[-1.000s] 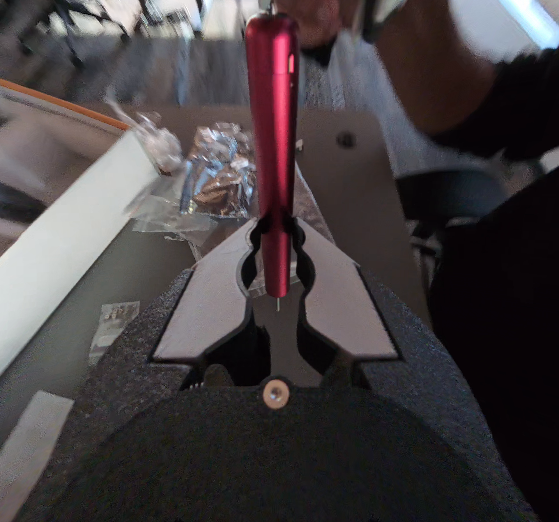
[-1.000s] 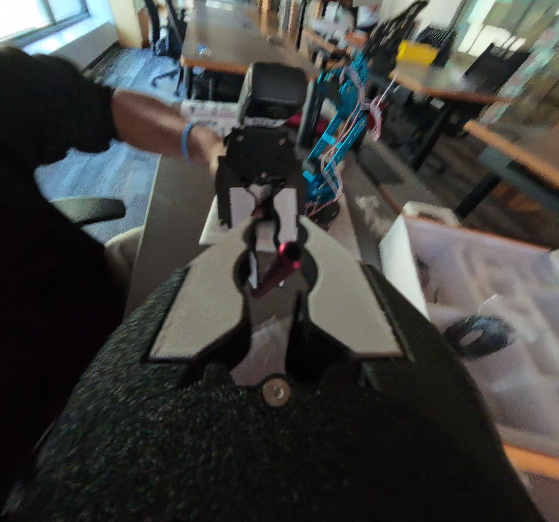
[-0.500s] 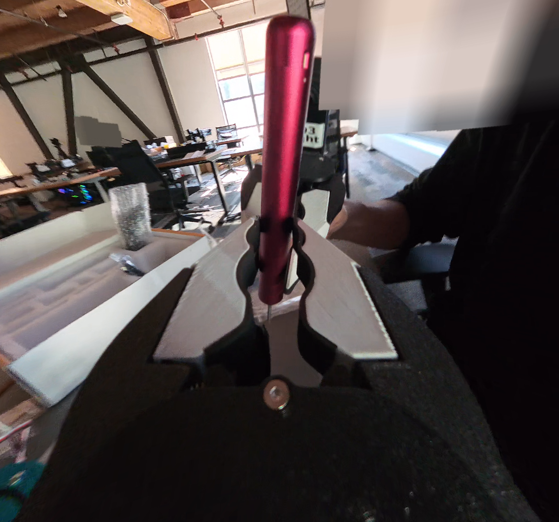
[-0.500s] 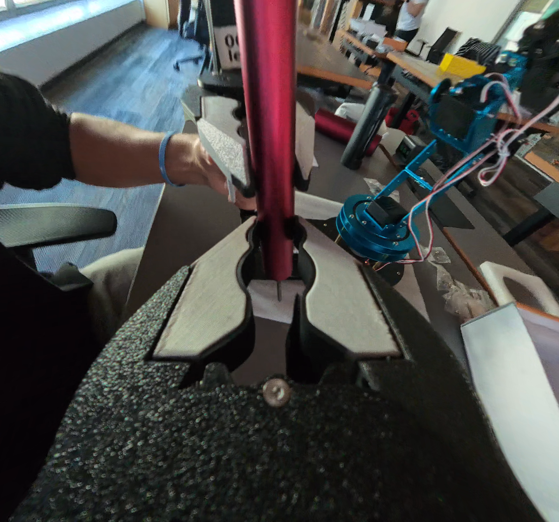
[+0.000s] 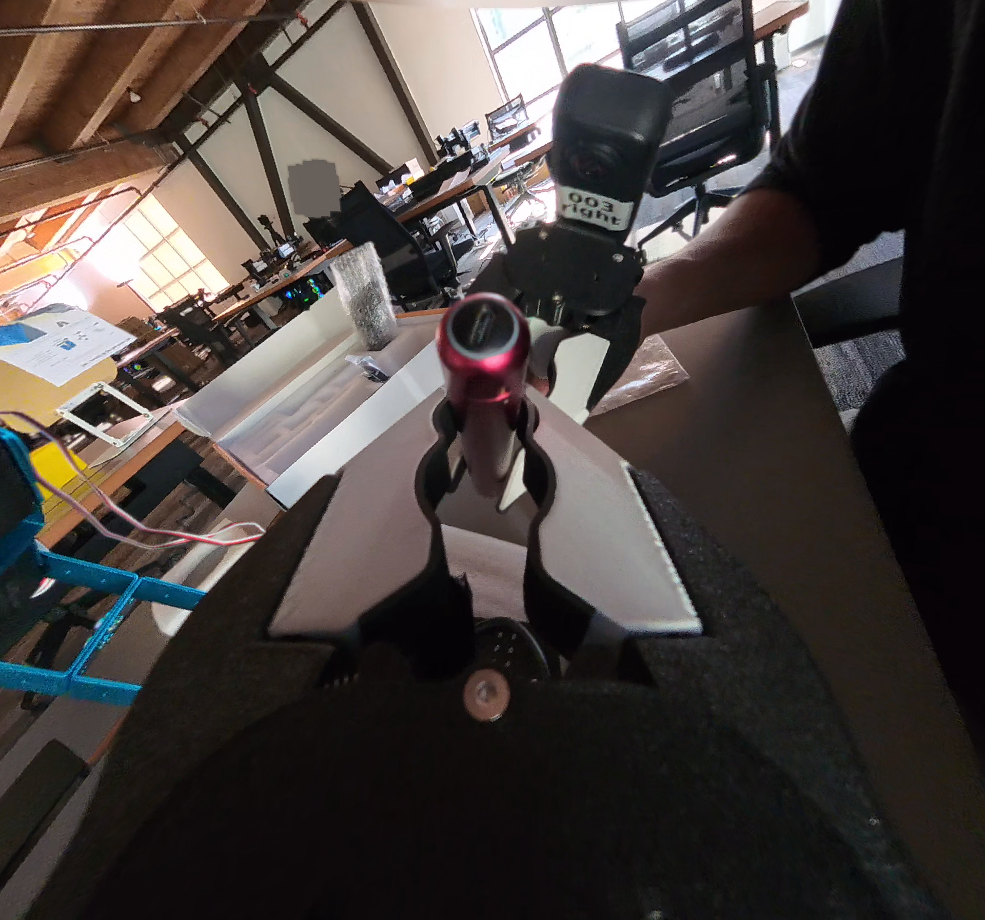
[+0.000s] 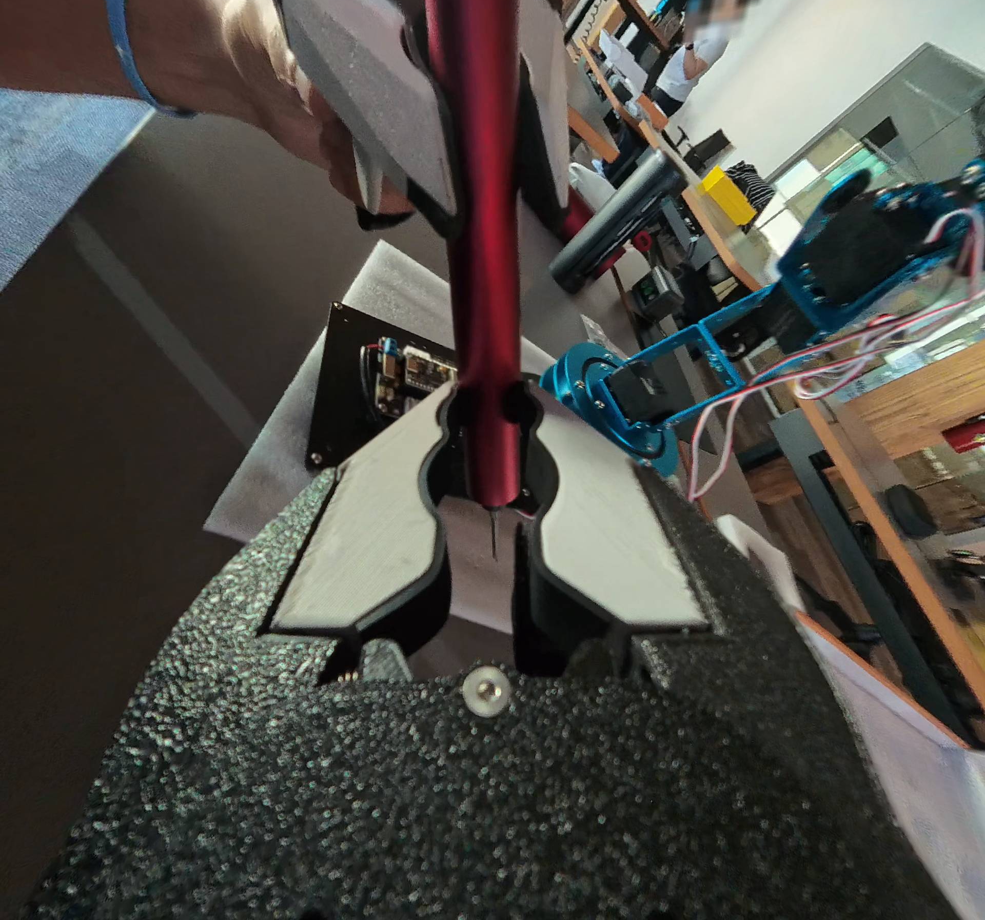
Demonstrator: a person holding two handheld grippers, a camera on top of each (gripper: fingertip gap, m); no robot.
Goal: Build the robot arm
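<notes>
A red pen-shaped screwdriver (image 6: 482,254) with a thin bit (image 6: 493,537) is held by both grippers. My right gripper (image 6: 487,396) is shut on its lower end, just above the bit. My left gripper (image 6: 490,201) grips the same shaft higher up, with a hand behind it. In the left wrist view the screwdriver (image 5: 482,356) points its butt end at the camera, and my left gripper (image 5: 485,414) is shut around it. The right gripper's black camera housing (image 5: 602,148) shows just beyond. The screwdriver hangs above a small circuit board (image 6: 405,377) on a black plate.
The board lies on a white foam sheet (image 6: 298,414) on a dark table (image 6: 160,308). A blue robot arm with loose wires (image 6: 613,404) stands right of it, a black and red cylinder (image 6: 613,222) behind. An open white box (image 5: 298,414) and a bubble-wrap roll (image 5: 365,302) stand nearby. My hands' fingertips stand some 6 cm from each other.
One second ago only my left gripper held the screwdriver. My right gripper closed on its bit end, and both have tilted, so its butt now faces the left camera.
</notes>
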